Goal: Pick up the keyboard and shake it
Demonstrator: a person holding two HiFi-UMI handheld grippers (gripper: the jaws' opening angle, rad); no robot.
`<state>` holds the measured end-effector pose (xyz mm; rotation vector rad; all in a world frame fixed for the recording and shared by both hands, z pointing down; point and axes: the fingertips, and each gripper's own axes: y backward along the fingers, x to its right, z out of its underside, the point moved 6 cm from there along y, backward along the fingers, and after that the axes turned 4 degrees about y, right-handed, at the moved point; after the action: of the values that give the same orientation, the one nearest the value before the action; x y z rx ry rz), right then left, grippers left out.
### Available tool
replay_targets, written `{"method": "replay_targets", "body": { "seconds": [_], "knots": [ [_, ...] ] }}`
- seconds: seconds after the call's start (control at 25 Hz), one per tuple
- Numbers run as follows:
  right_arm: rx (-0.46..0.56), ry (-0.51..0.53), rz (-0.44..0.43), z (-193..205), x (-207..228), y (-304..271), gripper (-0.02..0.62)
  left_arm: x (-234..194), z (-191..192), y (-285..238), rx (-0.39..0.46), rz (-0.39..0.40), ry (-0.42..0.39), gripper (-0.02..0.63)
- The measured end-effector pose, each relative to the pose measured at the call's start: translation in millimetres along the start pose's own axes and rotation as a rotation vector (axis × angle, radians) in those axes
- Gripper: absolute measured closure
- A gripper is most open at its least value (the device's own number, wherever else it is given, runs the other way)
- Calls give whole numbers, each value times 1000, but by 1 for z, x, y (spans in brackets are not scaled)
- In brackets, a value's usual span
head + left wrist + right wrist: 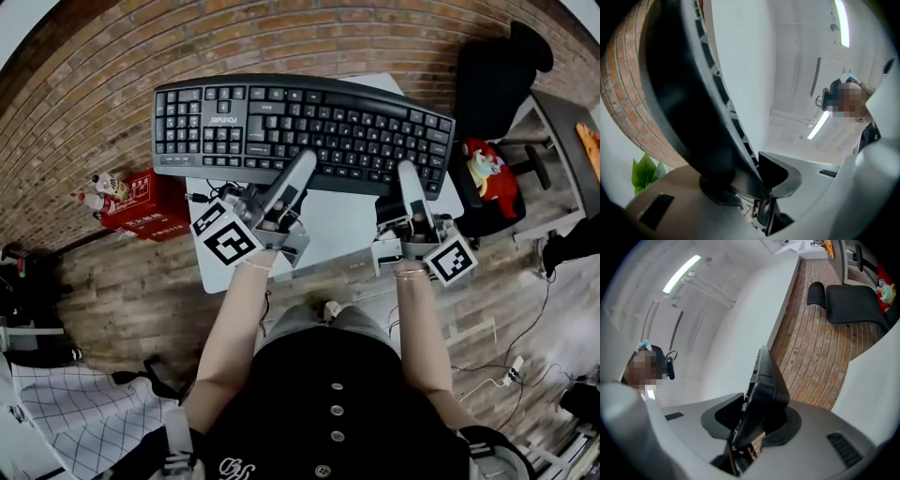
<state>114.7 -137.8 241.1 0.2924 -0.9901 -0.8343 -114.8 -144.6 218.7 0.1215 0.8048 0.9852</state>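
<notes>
A black keyboard (300, 131) hangs in the air above a small white table (328, 234), keys facing up toward me. My left gripper (302, 167) is shut on its near edge, left of the middle. My right gripper (410, 178) is shut on the same edge, further right. In the left gripper view the keyboard (679, 103) fills the left side, seen edge-on between the jaws. The right gripper view shows the keyboard (761, 394) edge-on too, clamped between the grey jaws. Both gripper cameras look upward at the ceiling.
A red box (141, 208) stands on the brick floor left of the table. A black chair (497, 84) with a red toy (487, 173) is at the right. Cables (506, 366) lie on the floor. A green plant (644, 173) shows in the left gripper view.
</notes>
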Motion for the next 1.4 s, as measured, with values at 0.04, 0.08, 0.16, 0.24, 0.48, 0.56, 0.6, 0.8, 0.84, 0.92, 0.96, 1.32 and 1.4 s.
{"method": "replay_targets", "body": {
  "seconds": [0.04,0.08,0.16,0.24,0.48,0.56,0.6,0.8,0.84,0.92,0.96,1.32,1.4],
  "knots": [
    [8,10,-19,-2,-3,-3,474,3,-3,-2,4,15,-13,482],
    [16,20,-37,-5,-6,-5,474,6,-6,-4,7,30,-28,482],
    [29,30,-68,-10,-10,-9,474,12,-13,-8,11,56,-60,482],
    [41,34,-92,-13,-13,-14,474,17,-19,-12,10,77,-88,482],
    [75,52,-162,-20,-17,-23,477,22,-29,-20,26,134,-145,482],
    [79,59,-185,-23,-18,-25,477,24,-32,-22,33,152,-164,483],
    [80,60,-192,-23,-18,-26,477,24,-32,-23,35,158,-172,483],
    [82,75,-223,-23,-16,-26,477,24,-30,-21,53,183,-196,483],
    [84,78,-230,-22,-16,-26,477,23,-29,-20,58,187,-202,483],
    [87,83,-239,-20,-14,-24,477,22,-27,-17,67,192,-211,483],
    [87,83,-240,-19,-13,-24,477,21,-25,-15,68,191,-212,483],
    [81,67,-235,-15,-10,-24,477,21,-25,-12,63,162,-218,483],
    [85,56,-239,-14,-8,-26,477,22,-27,-13,58,153,-231,483]
  ]
}}
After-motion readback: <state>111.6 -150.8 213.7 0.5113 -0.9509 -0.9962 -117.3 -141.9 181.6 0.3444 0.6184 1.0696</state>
